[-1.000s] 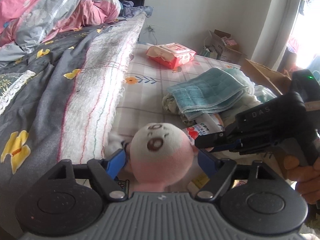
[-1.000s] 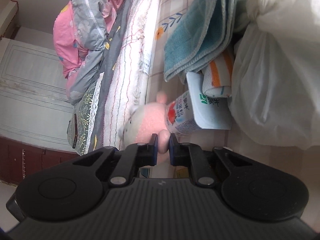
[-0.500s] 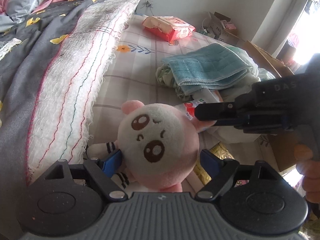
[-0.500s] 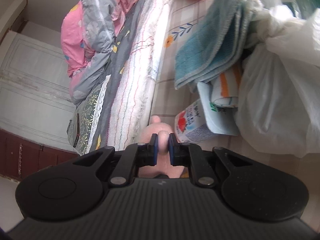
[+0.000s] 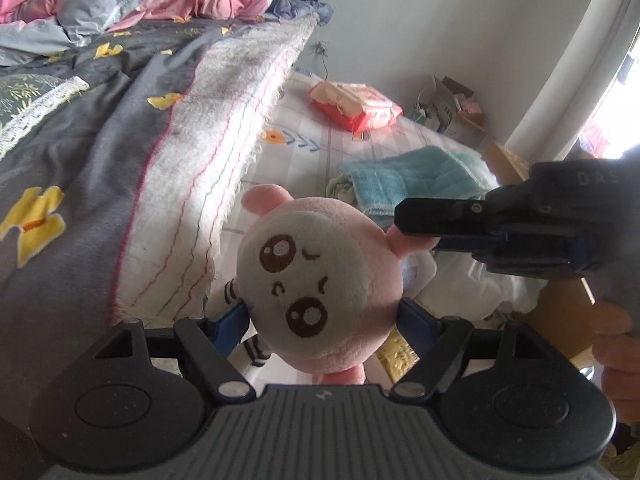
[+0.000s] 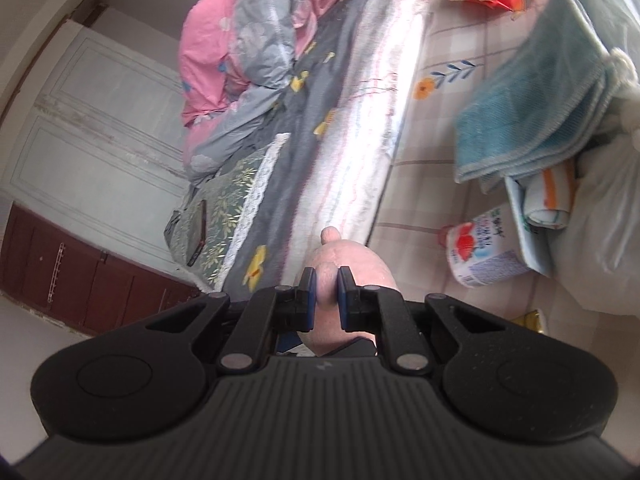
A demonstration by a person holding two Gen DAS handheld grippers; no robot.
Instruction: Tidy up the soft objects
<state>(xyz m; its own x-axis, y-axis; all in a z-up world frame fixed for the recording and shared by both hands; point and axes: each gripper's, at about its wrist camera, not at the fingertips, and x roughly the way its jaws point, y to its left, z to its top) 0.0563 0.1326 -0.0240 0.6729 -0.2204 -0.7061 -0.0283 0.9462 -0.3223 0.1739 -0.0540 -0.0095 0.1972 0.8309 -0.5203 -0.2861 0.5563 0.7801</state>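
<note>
Pinching plush toy (image 5: 320, 280) ear: right gripper (image 5: 404, 220); head sits between spread left gripper (image 5: 320, 316) pads, contact unclear.

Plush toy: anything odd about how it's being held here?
Yes. The right gripper pinches the plush toy only by one small pink ear, so it hangs tilted, face askew, between the left gripper's spread fingers.

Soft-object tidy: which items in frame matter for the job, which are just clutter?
In play:
- pink plush toy, ear pinched by right gripper
- left gripper, jaws wide at the toy's head
- folded teal towel

Just lying about:
- red wipes pack
- strawberry drink bottle
- white plastic bag
- cardboard box
</note>
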